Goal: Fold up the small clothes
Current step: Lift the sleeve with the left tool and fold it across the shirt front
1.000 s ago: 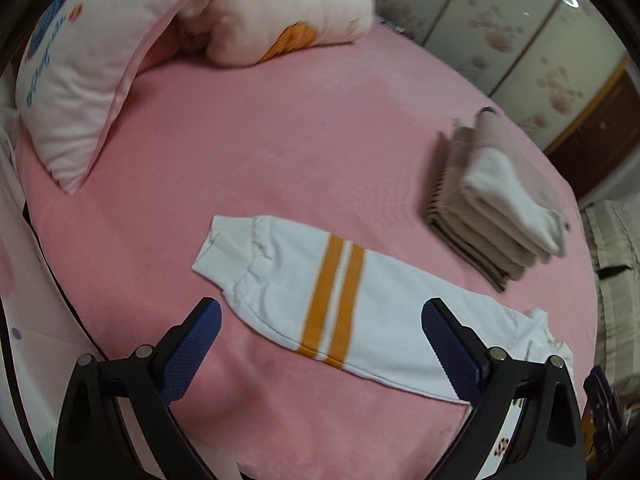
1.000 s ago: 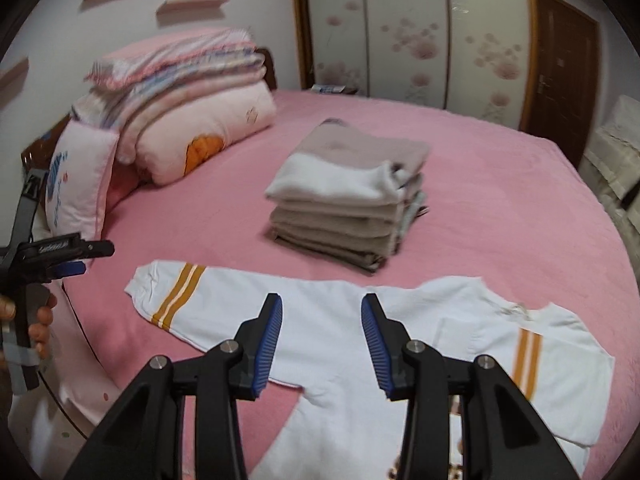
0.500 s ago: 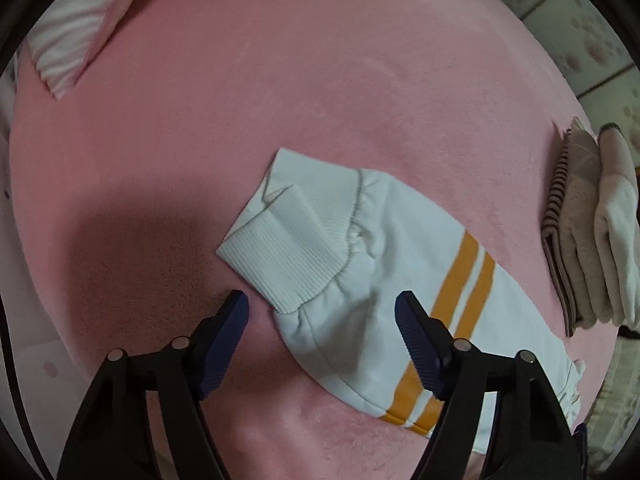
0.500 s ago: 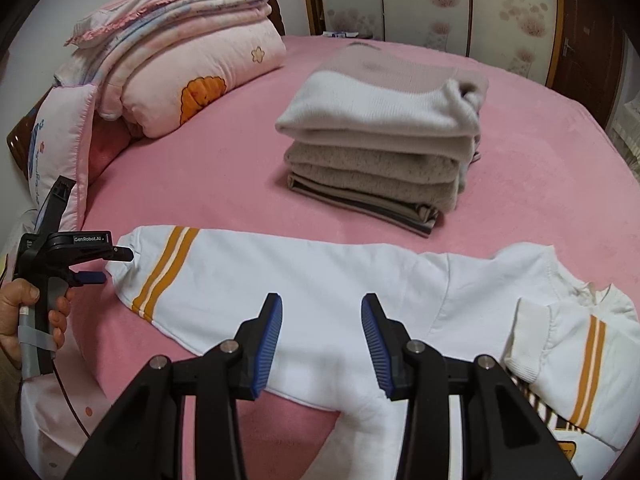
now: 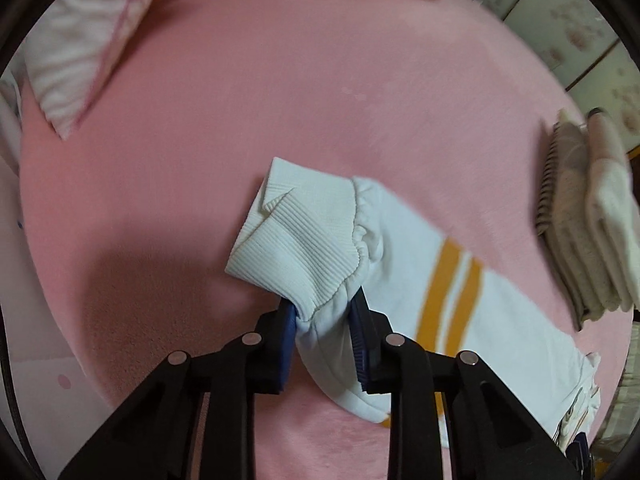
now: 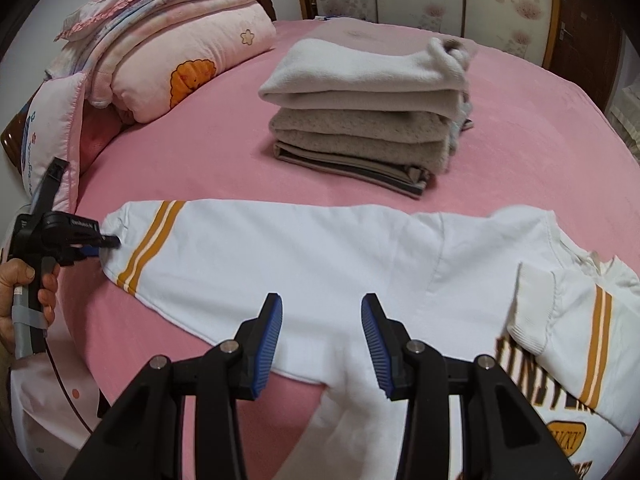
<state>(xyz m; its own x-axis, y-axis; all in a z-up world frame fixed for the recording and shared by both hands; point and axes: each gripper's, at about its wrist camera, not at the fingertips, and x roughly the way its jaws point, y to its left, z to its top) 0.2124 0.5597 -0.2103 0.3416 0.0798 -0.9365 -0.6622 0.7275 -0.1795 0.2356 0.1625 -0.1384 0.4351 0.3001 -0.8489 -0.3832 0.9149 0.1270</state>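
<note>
So, left wrist view first: the left hand-held gripper [image 5: 324, 336] has been closed since half a second ago, when its jaws were wide open either side of the cuff. Now the blue pads [image 5: 289, 344] are pinched on the white sleeve [image 5: 320, 248] just below the ribbed cuff, at about 6 o'clock in the frame. The fabric is bunched up between them, so the grab looks done and the sleeve is probably ready to be carried in over the body. The orange stripes [image 5: 448, 292] run off toward 4 o'clock. A stack of folded clothes [image 5: 588, 216] is seen at 3 o'clock and a pillow [image 5: 76, 52] at 10 o'clock, both well apart from the sleeve.

Right wrist view: the right hand-held gripper [image 6: 322, 344] is held open with nothing in it, hovering over the white sweatshirt [image 6: 300, 256] spread on the pink bed [image 6: 540, 140]. The other sleeve [image 6: 560, 320] is already laid across the chest at 4 o'clock. The folded stack [image 6: 368, 120] sits at 12 o'clock, near the sweatshirt's far edge, so nothing seems to block the fold path. The quilt pile [image 6: 168, 48] stays out at 10 o'clock.
</note>
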